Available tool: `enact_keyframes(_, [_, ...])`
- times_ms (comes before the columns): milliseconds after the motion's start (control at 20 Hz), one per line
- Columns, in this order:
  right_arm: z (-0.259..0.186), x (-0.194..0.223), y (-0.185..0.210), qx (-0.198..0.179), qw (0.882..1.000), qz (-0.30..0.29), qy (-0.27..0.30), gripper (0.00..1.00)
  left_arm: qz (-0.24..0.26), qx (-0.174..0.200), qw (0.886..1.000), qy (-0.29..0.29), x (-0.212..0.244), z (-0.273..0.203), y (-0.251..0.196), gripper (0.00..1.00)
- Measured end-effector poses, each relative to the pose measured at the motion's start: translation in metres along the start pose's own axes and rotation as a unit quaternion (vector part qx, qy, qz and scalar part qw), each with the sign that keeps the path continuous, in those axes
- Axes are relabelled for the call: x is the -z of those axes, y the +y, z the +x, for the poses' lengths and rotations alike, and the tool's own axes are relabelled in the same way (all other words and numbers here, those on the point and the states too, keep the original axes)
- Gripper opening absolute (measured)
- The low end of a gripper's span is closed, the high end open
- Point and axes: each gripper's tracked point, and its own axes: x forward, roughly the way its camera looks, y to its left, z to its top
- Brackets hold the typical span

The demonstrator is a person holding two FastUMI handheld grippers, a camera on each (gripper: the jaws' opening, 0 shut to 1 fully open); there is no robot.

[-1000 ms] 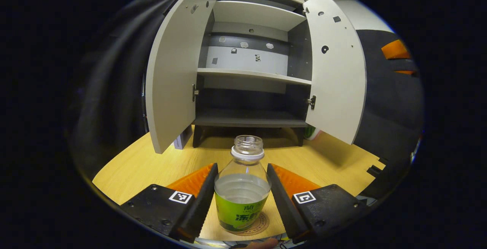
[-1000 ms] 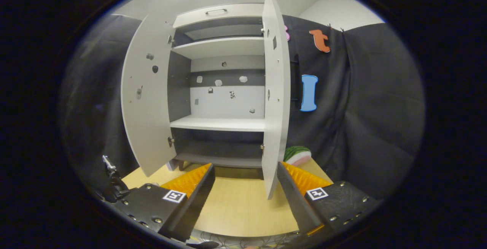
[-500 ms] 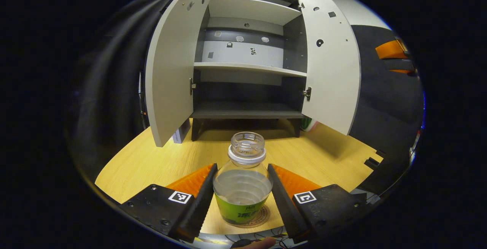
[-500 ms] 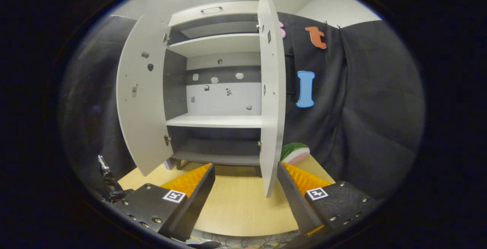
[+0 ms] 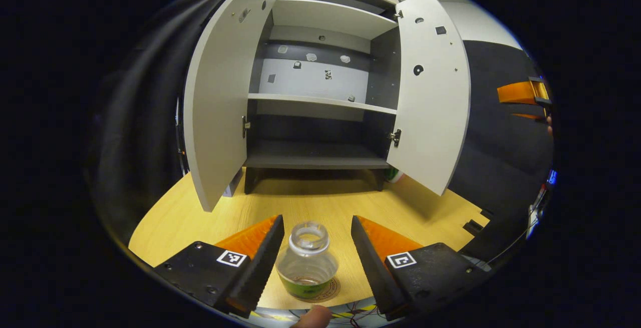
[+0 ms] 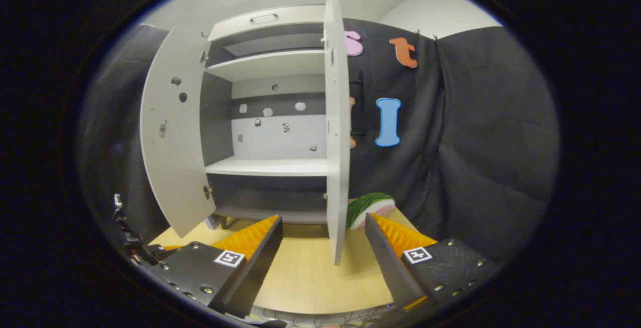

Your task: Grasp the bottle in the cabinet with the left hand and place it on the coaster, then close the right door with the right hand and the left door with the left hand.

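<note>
On the desk (image 5: 210, 208) my bottle (image 5: 306, 263) sits on its coaster (image 5: 328, 290), both tongs (image 5: 314, 248) (image 6: 324, 248) spread apart, both doors (image 5: 220, 97) (image 6: 336, 127) left to shut.

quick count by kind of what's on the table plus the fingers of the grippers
bottle: 1
coaster: 1
cabinet: 1
cabinet doors, both open: 2 (left door, right door)
watermelon slice: 1
gripper fingers: 4, two each on the left gripper and right gripper
total: 10
</note>
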Motion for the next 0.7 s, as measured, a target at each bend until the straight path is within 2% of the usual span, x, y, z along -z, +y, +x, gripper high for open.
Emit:
enact_keyframes(50, [0.000,-0.004,-0.005,0.005,1.000,-0.003,-0.003,0.99,0.006,0.001,1.000,-0.001,-0.010,-0.001,-0.002,0.87])
enact_keyframes(100, [-0.001,-0.009,-0.011,0.009,1.000,-0.007,-0.008,0.95,0.012,-0.001,1.000,0.005,-0.014,-0.001,-0.004,0.91])
enact_keyframes(150, [-0.001,-0.014,-0.016,0.012,1.000,-0.009,-0.011,0.99,0.022,-0.003,1.000,0.010,-0.023,-0.001,-0.004,0.98])
enact_keyframes(200, [-0.002,-0.018,-0.024,0.017,1.000,-0.010,-0.016,1.00,0.033,-0.003,0.999,0.010,-0.034,-0.006,-0.005,0.99])
enact_keyframes(450, [0.007,-0.038,-0.069,0.060,0.998,-0.004,-0.035,0.99,0.063,0.028,0.997,-0.016,-0.097,-0.016,-0.024,0.98])
enact_keyframes(550, [0.014,-0.046,-0.092,0.084,0.996,0.001,-0.038,0.99,0.091,0.023,0.994,-0.059,-0.136,-0.021,-0.022,0.98])
enact_keyframes(700, [0.029,-0.063,-0.117,0.101,0.994,0.008,-0.048,0.99,0.104,0.026,0.990,-0.094,-0.179,-0.034,-0.027,0.98])
